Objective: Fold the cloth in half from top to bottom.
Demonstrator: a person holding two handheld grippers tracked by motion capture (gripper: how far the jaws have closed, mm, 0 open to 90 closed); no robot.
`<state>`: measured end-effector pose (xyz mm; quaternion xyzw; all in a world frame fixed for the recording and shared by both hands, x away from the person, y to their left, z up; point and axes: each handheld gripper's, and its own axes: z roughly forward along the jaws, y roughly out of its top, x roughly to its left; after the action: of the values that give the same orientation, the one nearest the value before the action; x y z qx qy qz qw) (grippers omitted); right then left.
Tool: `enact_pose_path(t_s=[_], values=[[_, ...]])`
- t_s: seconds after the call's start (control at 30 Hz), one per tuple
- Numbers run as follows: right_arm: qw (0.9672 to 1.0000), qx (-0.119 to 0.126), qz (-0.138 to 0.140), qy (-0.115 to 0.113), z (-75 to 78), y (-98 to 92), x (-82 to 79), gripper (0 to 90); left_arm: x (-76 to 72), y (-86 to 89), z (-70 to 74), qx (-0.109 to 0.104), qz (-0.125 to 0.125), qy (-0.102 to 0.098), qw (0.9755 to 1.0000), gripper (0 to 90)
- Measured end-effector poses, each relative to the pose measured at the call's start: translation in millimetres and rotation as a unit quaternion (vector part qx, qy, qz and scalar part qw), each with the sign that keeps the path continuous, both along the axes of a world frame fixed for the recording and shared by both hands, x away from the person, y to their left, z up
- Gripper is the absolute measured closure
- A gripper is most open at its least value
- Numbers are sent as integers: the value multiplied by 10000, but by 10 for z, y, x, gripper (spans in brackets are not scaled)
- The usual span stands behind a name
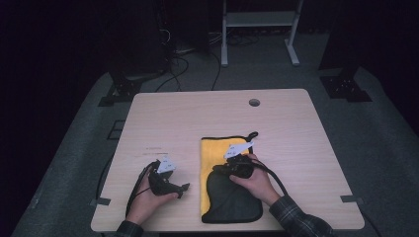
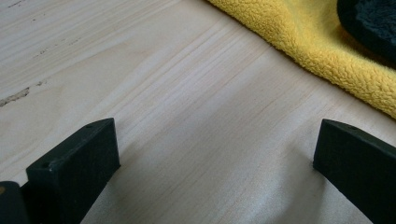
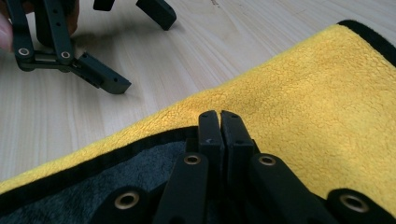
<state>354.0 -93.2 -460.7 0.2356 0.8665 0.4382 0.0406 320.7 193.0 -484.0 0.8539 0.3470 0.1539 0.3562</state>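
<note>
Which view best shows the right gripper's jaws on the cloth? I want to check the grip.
The right gripper view: the right gripper has its jaws pressed together at the black edge of the yellow cloth. The high view shows the gripper small and from above. The left gripper view catches a strip of cloth.

The right gripper (image 3: 219,122) is covering the cloth's (image 3: 299,116) black edge where its jaws are meeting, so whether fabric is pinched between them is hard to tell. The right hand (image 1: 257,183) is hiding part of the cloth in the high view. The left gripper's (image 2: 215,163) jaws are running off the frame's bottom in its own view.
</note>
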Motion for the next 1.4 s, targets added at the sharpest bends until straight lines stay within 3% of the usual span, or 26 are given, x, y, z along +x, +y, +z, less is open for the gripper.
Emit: enact_pose_path(t_s=[0.3,0.73,1.07,1.23,1.4], values=[[9994,299,17,150,143,-242,-110,878,-1,0,1,4,2,10,10000,0],[9987,346,71,369,219,-767,-512,883,-1,1,1,7,0,9,10000,0],[9975,379,-33,590,170,-1248,-802,883,2,1,0,3,25,-5,10000,0],[9977,192,50,651,95,-1334,-915,880,2,2,1,5,36,-1,10000,0],[9961,95,367,801,6,-1331,-964,797,1,2,1,4,37,2,10000,0]])
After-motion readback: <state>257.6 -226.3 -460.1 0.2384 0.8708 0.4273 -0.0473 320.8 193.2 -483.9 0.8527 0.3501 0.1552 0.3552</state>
